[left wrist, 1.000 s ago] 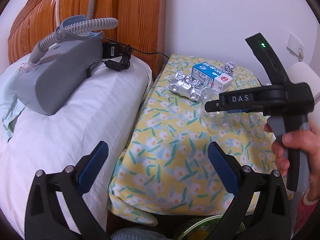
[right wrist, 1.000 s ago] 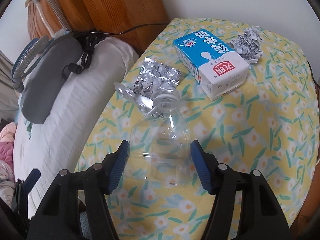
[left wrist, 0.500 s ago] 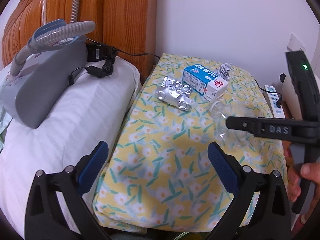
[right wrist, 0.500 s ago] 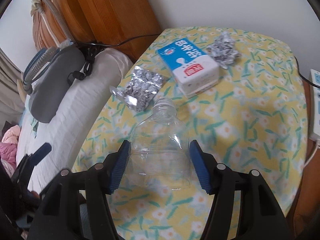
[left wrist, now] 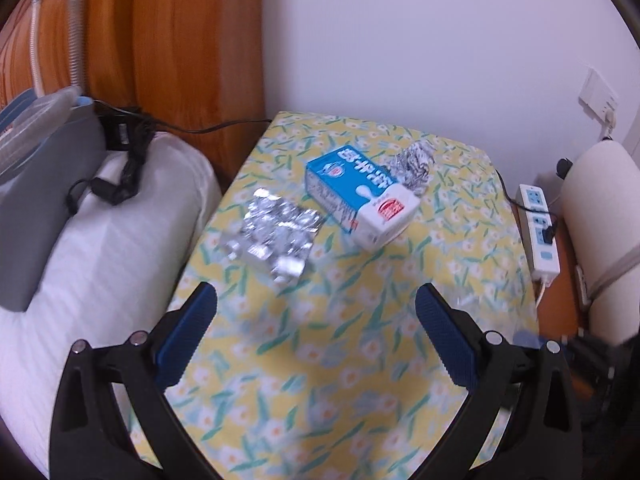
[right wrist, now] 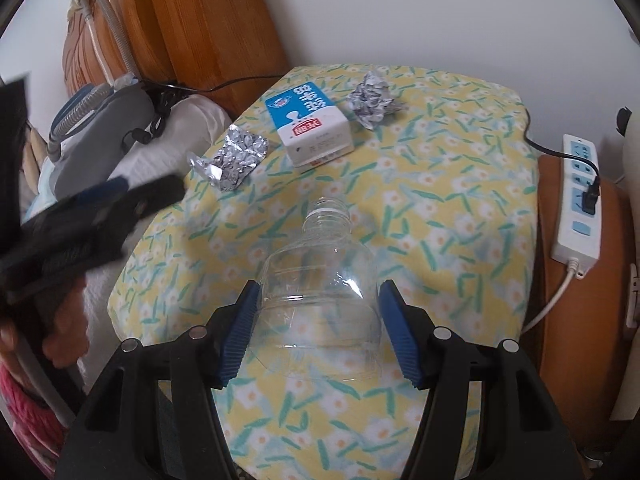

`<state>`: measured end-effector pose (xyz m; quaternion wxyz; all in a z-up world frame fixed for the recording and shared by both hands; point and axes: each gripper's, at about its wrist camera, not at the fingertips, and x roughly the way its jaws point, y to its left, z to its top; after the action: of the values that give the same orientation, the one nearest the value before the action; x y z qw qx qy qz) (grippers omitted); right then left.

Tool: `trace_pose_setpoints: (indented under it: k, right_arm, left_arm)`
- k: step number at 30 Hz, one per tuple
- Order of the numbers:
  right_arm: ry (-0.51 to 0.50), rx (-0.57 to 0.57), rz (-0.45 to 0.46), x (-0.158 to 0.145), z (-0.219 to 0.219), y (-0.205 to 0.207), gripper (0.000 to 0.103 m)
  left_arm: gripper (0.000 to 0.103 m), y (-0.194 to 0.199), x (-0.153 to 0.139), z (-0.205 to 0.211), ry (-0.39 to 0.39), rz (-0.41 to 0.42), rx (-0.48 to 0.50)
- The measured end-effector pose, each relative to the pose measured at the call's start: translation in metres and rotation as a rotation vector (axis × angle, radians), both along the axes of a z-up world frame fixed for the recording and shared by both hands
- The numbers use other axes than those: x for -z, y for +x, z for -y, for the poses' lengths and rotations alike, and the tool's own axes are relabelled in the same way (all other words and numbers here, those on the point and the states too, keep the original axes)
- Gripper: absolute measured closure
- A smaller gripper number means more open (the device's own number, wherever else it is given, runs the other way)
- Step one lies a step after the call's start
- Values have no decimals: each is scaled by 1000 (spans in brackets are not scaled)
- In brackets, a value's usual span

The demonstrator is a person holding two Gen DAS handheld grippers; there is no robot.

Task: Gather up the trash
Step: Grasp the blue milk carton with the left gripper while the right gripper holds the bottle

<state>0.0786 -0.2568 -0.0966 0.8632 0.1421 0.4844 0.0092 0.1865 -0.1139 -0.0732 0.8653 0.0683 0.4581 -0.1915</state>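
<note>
My right gripper (right wrist: pixel 320 312) is shut on a clear plastic bottle (right wrist: pixel 320 280), held above the flowered table cover (right wrist: pixel 460 208), neck pointing away. On the cover lie a blue and white milk carton (right wrist: pixel 310 124) (left wrist: pixel 360 194), a crushed silver blister pack (right wrist: pixel 234 158) (left wrist: pixel 274 228) and a crumpled foil ball (right wrist: pixel 372 98) (left wrist: pixel 414 166). My left gripper (left wrist: pixel 316 332) is open and empty, above the cover's near part, short of the blister pack. It shows blurred at the left of the right wrist view (right wrist: pixel 100 216).
A bed with a white pillow (left wrist: pixel 100 248), a grey machine with hose (right wrist: pixel 100 116) and black cables (left wrist: pixel 128 152) lies left, before a wooden headboard (left wrist: pixel 180 40). A white power strip (right wrist: pixel 576 200) sits on a wooden surface at the right.
My right gripper has lifted the bottle and drawn back from the trash. My left gripper has swung right and moved in over the table cover.
</note>
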Motion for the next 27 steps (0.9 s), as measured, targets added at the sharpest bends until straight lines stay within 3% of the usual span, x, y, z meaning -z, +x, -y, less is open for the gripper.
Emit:
trace_pose_setpoints:
  k: [8,15,20,27]
  right_arm:
    - [57,36,21,8,23,-9,41]
    - [100,40,51,9,35,-11,41]
    - [114,37,60,9,40,-8,41]
    - [137,40,56,13,45,-6,41]
  left_arm:
    - [8,65,21,67,32,-113,-172]
    - [8,110,45,78,64,-169,-362]
    - [8,123,53,78,32,-197,-425]
    - [8,131,57,92,32,-206,-415]
